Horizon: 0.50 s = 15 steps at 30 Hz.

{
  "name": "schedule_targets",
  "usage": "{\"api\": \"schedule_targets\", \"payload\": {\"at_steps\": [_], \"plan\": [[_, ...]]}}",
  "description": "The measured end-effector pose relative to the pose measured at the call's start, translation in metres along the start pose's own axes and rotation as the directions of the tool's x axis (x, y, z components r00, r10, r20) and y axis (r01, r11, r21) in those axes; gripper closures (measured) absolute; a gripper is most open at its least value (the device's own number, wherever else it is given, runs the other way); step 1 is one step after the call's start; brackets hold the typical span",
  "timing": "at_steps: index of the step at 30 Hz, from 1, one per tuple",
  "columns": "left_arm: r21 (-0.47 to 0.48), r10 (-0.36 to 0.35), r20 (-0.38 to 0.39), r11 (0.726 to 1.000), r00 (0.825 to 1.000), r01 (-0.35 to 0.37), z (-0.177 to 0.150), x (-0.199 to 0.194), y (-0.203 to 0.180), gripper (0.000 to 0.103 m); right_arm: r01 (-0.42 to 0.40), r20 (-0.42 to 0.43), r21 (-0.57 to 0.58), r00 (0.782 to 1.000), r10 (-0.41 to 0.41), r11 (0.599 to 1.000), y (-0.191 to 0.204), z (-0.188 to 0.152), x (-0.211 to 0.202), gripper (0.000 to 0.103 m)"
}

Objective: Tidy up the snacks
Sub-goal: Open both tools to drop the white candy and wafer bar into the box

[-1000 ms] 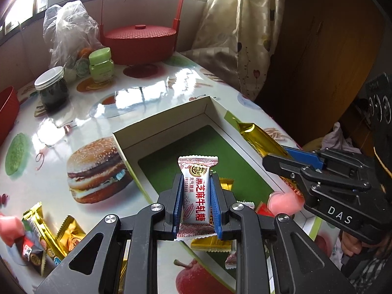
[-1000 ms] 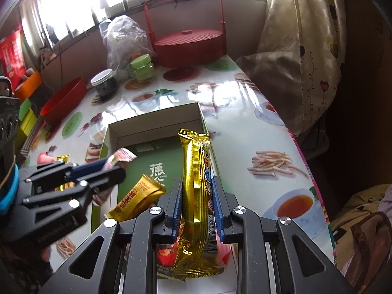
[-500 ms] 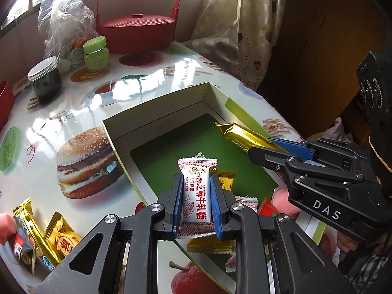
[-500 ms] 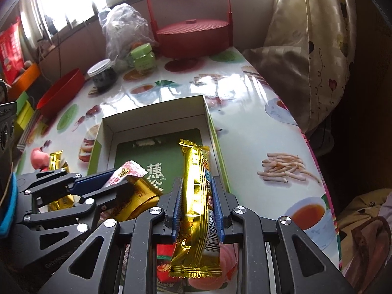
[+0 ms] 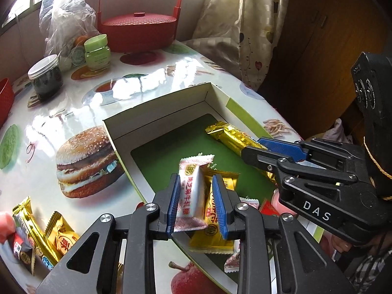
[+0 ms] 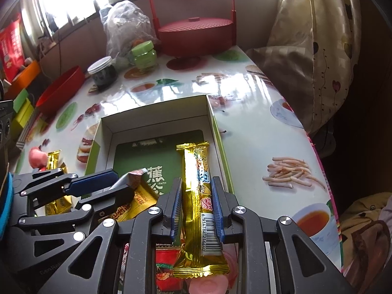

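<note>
An open cardboard box [image 5: 156, 107] with a green floor sits on the table. My left gripper [image 5: 196, 183] hangs over its near end and its jaws are opening. A white and red wrapped candy [image 5: 192, 191] stands tilted between them, leaning on the left pad with a gap to the right pad. Beneath it a yellow candy [image 5: 215, 232] lies in the box. My right gripper [image 6: 196, 183] is shut on a long gold snack bar [image 6: 196, 161], whose far end reaches over the box floor [image 6: 156, 120] beside the right wall. In the right wrist view the left gripper [image 6: 120, 183] sits at the lower left.
A red lidded basket [image 5: 137, 29], a green jar [image 5: 96, 52], a dark jar [image 5: 45, 77] and a plastic bag [image 5: 66, 17] stand at the back. Loose snacks [image 5: 36, 235] lie left of the box. The table edge and a curtain [image 6: 306, 49] run along the right.
The left jaws have parted and the white candy has tipped over between them. Both grippers have come closer to the box, and the gold bar now lies over its floor.
</note>
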<state>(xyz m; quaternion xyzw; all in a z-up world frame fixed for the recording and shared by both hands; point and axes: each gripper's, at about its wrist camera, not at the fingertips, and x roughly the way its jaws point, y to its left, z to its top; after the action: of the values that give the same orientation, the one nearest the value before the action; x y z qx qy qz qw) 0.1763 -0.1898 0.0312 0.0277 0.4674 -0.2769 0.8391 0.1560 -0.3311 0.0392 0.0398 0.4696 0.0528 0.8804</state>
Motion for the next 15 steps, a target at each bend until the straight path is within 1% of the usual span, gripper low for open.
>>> {"api": "schedule_targets", "payload": {"at_steps": [5, 11, 12, 13, 15], "plan": [[0.001, 0.001, 0.000, 1.000, 1.000, -0.001, -0.001, -0.001, -0.001, 0.073, 0.006, 0.004, -0.003, 1.000, -0.006, 1.000, 0.002, 0.000, -0.002, 0.078], [-0.008, -0.005, 0.008, 1.000, 1.000, 0.005, -0.003, -0.007, -0.001, 0.073, 0.002, 0.023, 0.019, 1.000, -0.002, 1.000, 0.002, -0.001, -0.009, 0.072], [-0.002, -0.002, 0.011, 1.000, 1.000, 0.002, -0.003, -0.009, -0.002, 0.070, -0.002, 0.026, 0.024, 1.000, 0.002, 1.000, 0.001, -0.002, -0.010, 0.070], [0.002, -0.008, 0.015, 1.000, 1.000, 0.008, -0.004, -0.010, -0.002, 0.064, -0.005, 0.031, 0.028, 1.000, 0.005, 1.000, 0.001, -0.003, -0.012, 0.069], [-0.002, -0.017, 0.023, 1.000, 1.000, 0.017, -0.005, -0.015, -0.002, 0.058, -0.006, 0.040, 0.030, 0.999, 0.005, 1.000, 0.002, -0.004, -0.016, 0.067]]}}
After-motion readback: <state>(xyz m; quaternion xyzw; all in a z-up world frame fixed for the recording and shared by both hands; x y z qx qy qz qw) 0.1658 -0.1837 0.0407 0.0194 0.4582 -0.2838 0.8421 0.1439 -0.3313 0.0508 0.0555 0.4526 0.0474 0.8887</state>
